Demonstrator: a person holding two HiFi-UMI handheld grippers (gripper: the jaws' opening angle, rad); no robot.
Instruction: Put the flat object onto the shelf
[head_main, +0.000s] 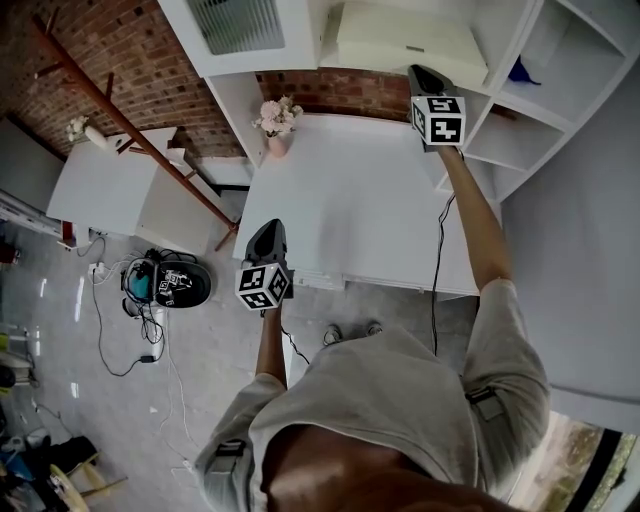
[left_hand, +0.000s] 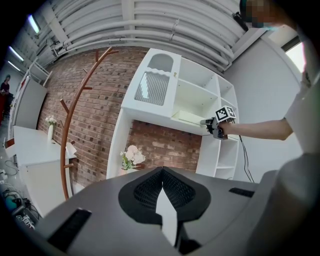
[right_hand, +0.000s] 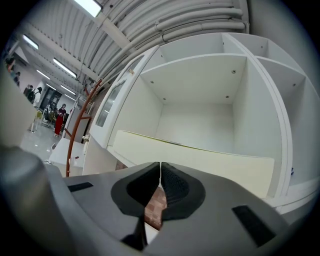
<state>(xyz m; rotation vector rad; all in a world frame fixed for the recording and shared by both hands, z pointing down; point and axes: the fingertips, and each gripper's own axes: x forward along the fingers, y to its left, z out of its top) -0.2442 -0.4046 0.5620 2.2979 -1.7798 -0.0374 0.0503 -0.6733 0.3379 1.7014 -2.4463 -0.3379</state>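
Cream board (right_hand: 200, 160) lies on the shelf (right_hand: 200, 117) just past the right gripper (right_hand: 160, 167), fingers closed; left gripper (left_hand: 161, 172) closed too.

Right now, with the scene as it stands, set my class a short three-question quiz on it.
1. True or false: the flat cream board rests on the shelf.
2. On the white table, what stands at the back corner? A) vase of flowers B) kettle C) books
3. Fill in: the right tongs are ___, with nothing between them.
Key: 1 true; 2 A; 3 shut.
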